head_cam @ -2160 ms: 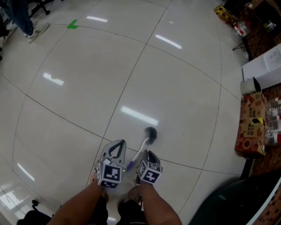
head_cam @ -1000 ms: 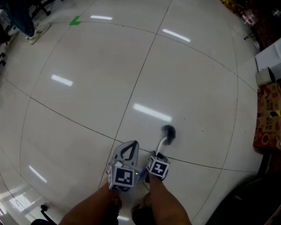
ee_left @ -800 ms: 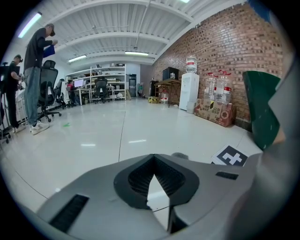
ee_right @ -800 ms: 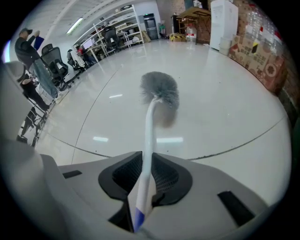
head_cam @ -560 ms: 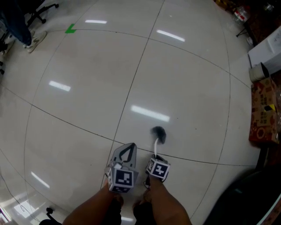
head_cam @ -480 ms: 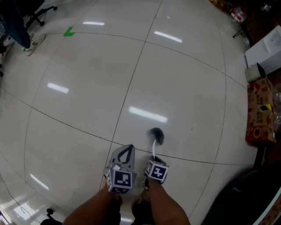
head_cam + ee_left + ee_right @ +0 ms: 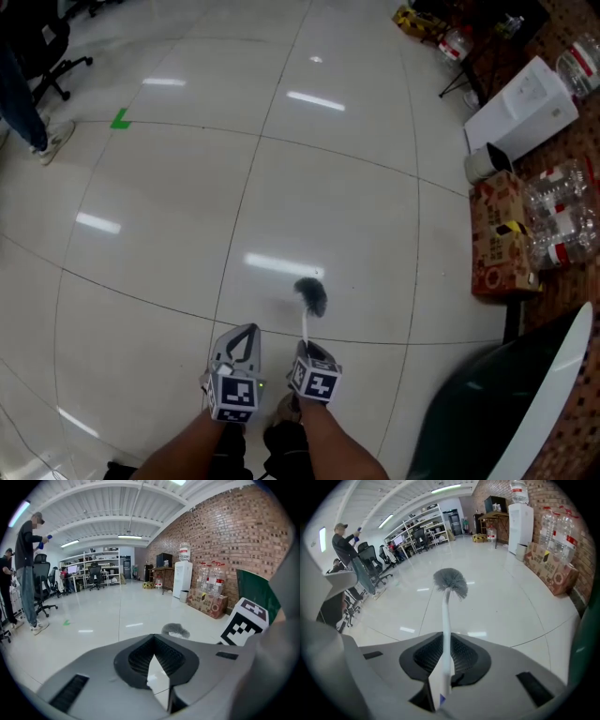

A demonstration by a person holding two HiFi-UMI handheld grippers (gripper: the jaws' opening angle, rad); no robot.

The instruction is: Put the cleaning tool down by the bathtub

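The cleaning tool is a brush with a thin white handle (image 7: 445,630) and a grey bristle head (image 7: 310,296). My right gripper (image 7: 307,353) is shut on the handle, and the head sticks out forward above the floor; the right gripper view shows that bristle head (image 7: 451,582) beyond my right gripper (image 7: 443,665). My left gripper (image 7: 240,343) hangs just to its left, shut with nothing in it, and in its own view my left gripper (image 7: 154,663) points at the floor with the bristle head (image 7: 176,630) to the right. A dark green bathtub (image 7: 497,412) with a white rim fills the lower right.
A red cardboard box (image 7: 495,242) with water bottles (image 7: 558,211) stands at the right, a white water dispenser (image 7: 523,105) and a small bin (image 7: 482,165) behind it. A person's legs (image 7: 23,103) and an office chair (image 7: 56,47) are far left. Glossy tiled floor lies ahead.
The view has swung right, so the bathtub, box and dispenser show more fully. Both grippers sit slightly further left in the picture. The brush stays clamped, pointing forward.
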